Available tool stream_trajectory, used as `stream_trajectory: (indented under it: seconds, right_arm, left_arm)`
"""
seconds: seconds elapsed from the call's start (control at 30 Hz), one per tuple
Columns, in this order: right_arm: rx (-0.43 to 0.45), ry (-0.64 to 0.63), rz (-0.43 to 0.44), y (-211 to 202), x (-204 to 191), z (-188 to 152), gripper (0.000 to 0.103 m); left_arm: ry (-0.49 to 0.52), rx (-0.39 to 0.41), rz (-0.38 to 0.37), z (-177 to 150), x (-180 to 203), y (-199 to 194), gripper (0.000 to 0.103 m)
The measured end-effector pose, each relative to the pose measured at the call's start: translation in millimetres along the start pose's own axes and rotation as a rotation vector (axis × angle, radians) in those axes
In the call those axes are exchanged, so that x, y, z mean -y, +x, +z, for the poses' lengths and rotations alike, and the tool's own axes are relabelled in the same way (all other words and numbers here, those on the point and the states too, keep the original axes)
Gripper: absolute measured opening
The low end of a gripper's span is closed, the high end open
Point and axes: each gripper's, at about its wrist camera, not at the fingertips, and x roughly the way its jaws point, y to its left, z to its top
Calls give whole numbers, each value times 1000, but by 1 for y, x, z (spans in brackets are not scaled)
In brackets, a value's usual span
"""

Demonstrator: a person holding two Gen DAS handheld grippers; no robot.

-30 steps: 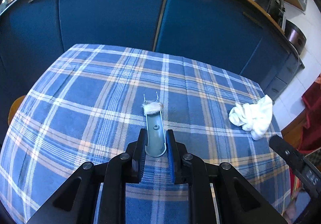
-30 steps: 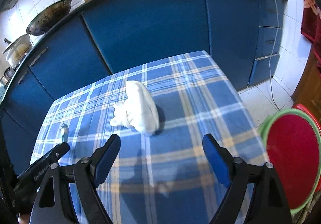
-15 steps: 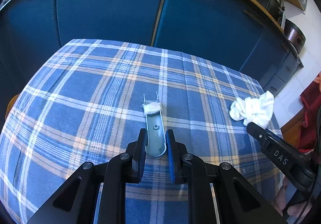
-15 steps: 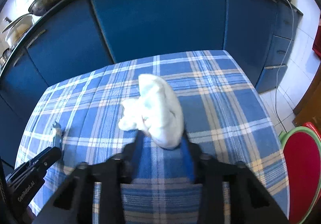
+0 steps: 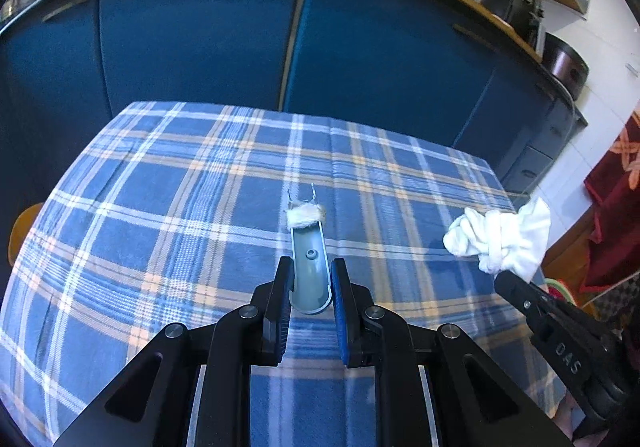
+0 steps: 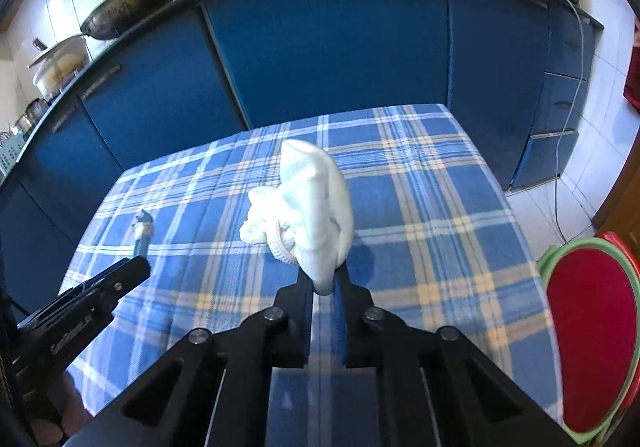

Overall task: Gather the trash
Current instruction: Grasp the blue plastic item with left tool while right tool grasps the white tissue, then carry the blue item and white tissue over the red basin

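Observation:
A crumpled white sock-like cloth (image 6: 308, 207) sits over the blue plaid tablecloth (image 6: 420, 207), and my right gripper (image 6: 323, 283) is shut on its near end. In the left wrist view the same white cloth (image 5: 500, 239) shows at the right with the right gripper's finger under it. My left gripper (image 5: 310, 287) is shut on a grey plastic stick (image 5: 310, 271) with a white cotton tuft (image 5: 305, 215) and two thin prongs at its tip. In the right wrist view that grey stick (image 6: 141, 233) pokes out beyond the left gripper's black finger at the left.
Blue kitchen cabinets (image 5: 200, 35) stand behind the table (image 5: 120, 215). A wok (image 6: 132, 5) and pots sit on the counter. Right of the table a red stool seat with a green rim (image 6: 588, 335) stands on the tiled floor. A cable hangs down the drawers.
My right gripper moved in on the white cloth and shut on its near end. The left gripper kept its hold on the grey stick and pulled back a little from the table.

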Motion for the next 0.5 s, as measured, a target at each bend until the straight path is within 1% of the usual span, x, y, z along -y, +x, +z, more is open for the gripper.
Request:
stream_trajectory:
  seconds: [0.33,0.5]
  right_arm:
    - [69,53,56,-58,20,-21,11]
    - [102,72,69,-84,30,-30,11]
  left_arm:
    - [26,16,-69,-10,25,-34,19]
    - [43,22,-103,-19,38,-53,19]
